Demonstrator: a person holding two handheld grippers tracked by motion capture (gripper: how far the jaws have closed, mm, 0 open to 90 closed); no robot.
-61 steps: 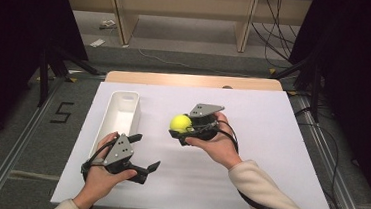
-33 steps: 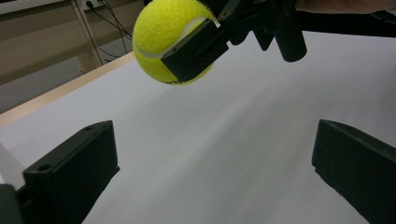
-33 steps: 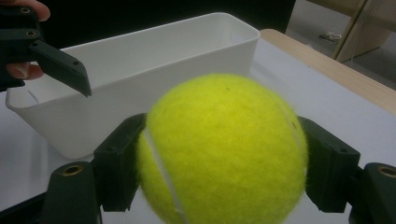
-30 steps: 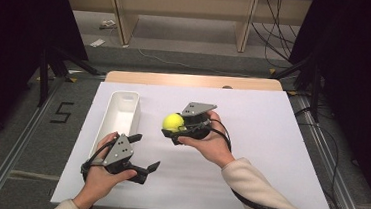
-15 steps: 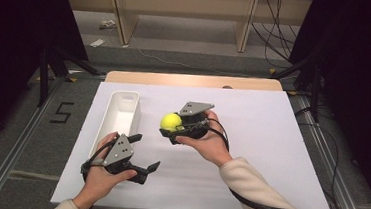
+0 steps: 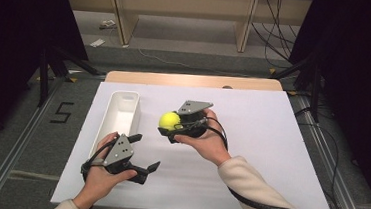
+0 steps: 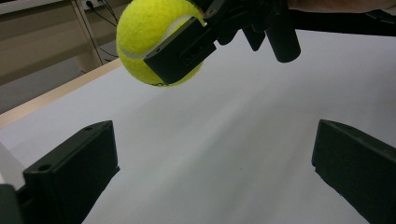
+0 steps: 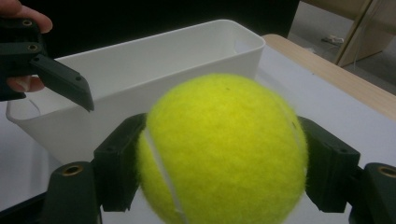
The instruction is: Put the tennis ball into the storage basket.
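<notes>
A person's right tongs [image 6: 168, 126] grip a yellow tennis ball [image 6: 169, 120] above the white surface [image 6: 271, 141], w/ the ball squeezed between the two black jaws & clear of the sheet below. In the right gripper view the ball [image 8: 224, 149] sits centre frame, one jaw pressed to each side, its white seam curving down the left half. Behind it stands a long white bin [image 8: 140, 79], open-topped, its near wall just beyond the ball. From the high view, the bin [image 6: 122, 110] lies lengthwise along the left part of the surface, w/ the ball just to its right, near but not touching.

The left tongs [image 6: 144, 156] rest low at the near-left of the surface, held in the person's left hand [image 6: 103, 171], jaws spread wide w/ nothing between them. The left gripper view confirms: both black jaws stand well apart over bare white sheet, & the ball [image 7: 154, 42] hangs at upper left, clamped in the right tongs [image 7: 187, 44]. A tan wooden edge [image 6: 195, 80] runs along the far side of the surface. A cream sleeve [image 6: 261, 196] covers the right forearm, cable trailing beside it.
</notes>
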